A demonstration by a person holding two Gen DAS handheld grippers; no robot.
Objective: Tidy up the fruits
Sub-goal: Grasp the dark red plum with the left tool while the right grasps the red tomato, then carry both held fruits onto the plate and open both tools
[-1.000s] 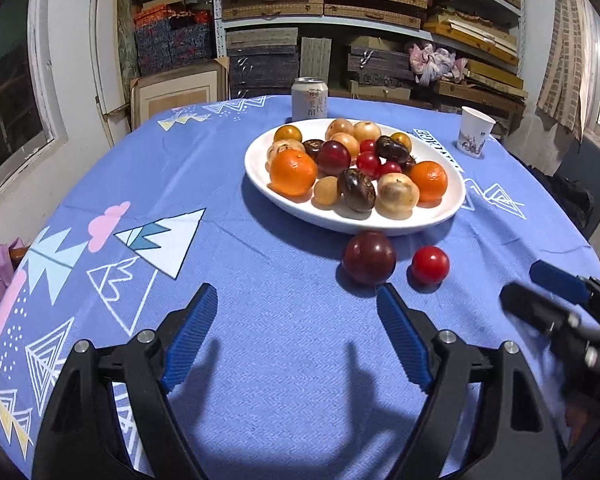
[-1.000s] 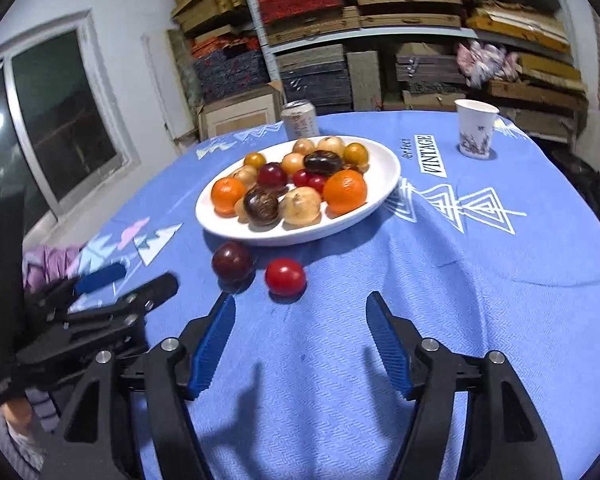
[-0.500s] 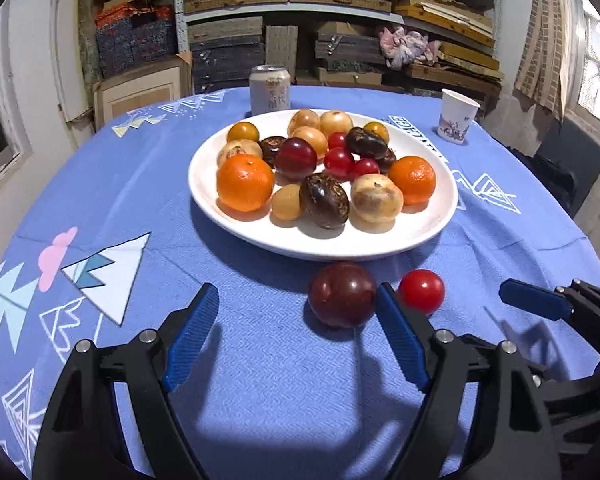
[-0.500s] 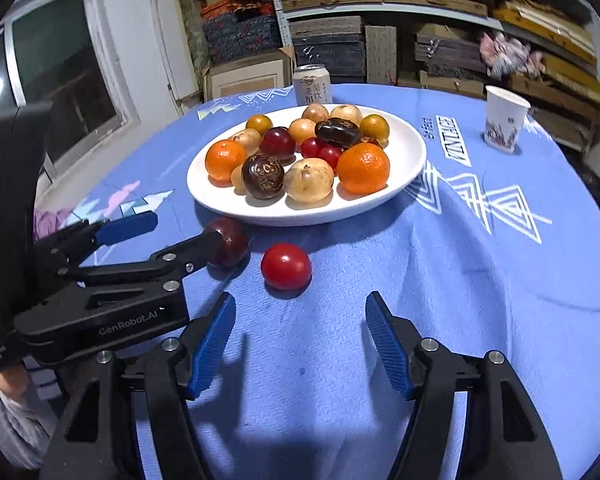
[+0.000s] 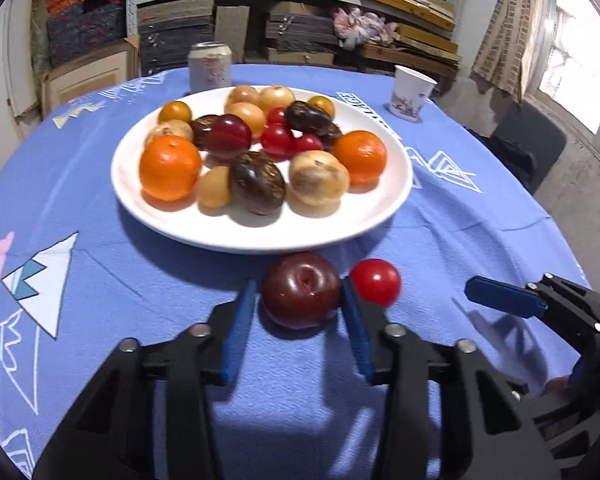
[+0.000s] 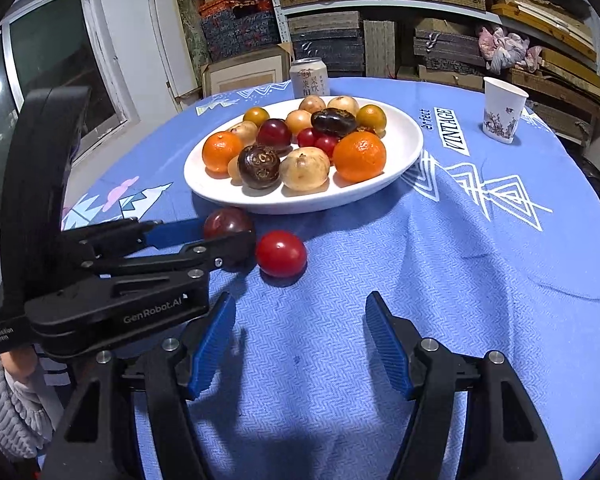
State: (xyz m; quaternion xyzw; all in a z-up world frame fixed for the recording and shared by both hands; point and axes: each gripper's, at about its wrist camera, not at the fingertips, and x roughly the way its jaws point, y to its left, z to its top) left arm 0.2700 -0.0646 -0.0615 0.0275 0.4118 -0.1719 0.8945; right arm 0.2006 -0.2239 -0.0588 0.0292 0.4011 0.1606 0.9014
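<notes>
A dark red plum (image 5: 300,289) lies on the blue tablecloth just in front of the white plate (image 5: 260,236). My left gripper (image 5: 300,304) is shut on the plum, one blue pad on each side. A small red tomato (image 5: 376,281) lies right beside it, also seen in the right wrist view (image 6: 281,253). The plate holds several oranges, plums, tomatoes and tan fruits. My right gripper (image 6: 300,332) is open and empty, a little short of the tomato. The plum (image 6: 228,222) is partly hidden by the left gripper in that view.
A drink can (image 5: 211,65) stands behind the plate. A paper cup (image 5: 412,94) stands at the back right. The round table (image 6: 500,280) drops off at its edges. Shelves of boxes fill the back wall. A dark chair (image 5: 528,148) is at the right.
My left gripper moved forward around the plum and its jaws closed onto it. The right gripper moved slightly closer to the tomato and stayed open.
</notes>
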